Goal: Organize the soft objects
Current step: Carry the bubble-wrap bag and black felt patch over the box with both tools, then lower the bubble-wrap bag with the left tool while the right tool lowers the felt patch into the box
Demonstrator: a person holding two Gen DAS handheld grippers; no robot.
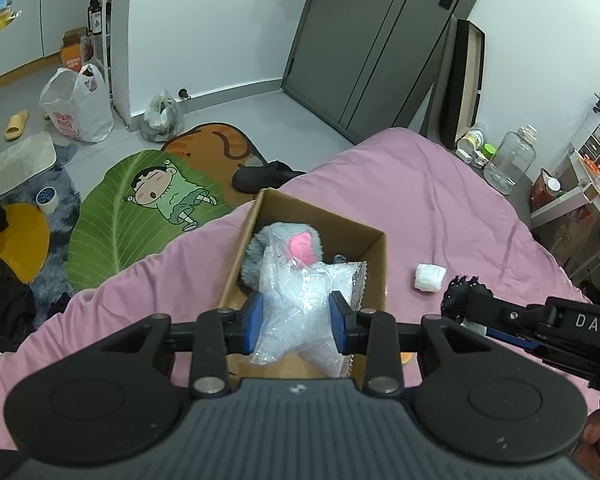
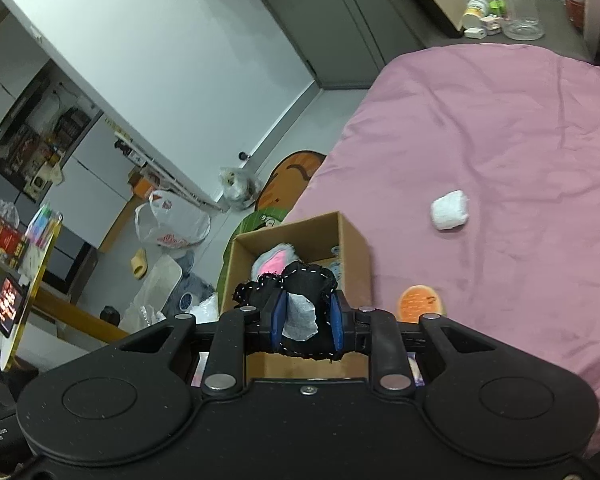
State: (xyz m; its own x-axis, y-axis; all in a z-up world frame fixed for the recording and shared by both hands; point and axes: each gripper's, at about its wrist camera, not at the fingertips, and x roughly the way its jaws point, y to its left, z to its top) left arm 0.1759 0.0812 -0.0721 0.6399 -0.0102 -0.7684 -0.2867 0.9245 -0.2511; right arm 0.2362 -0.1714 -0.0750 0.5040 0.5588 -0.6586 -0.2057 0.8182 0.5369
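The left claw (image 1: 296, 320) pinches a bubble-wrap bag (image 1: 296, 300) over the cardboard box (image 1: 374, 276) on the bed (image 1: 440, 200), above the grey plush (image 1: 284, 244) inside. The right claw (image 2: 306, 320) clamps a black fabric piece (image 2: 300, 280) beside it. Judged mid-packing; next, release both into the box.

Beside my bed (image 1: 440, 184) lie a leaf-shaped rug (image 1: 140, 216), black shoe (image 1: 260, 178) and clear jar (image 1: 510, 162).

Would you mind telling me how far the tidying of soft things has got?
Done: a grey plush toy lies in the cardboard box. In hand: the left claw grips a clear plastic bag over the box; the right claw grips a black fabric piece. Left: a white wad and an orange round item on the pink bedsheet.
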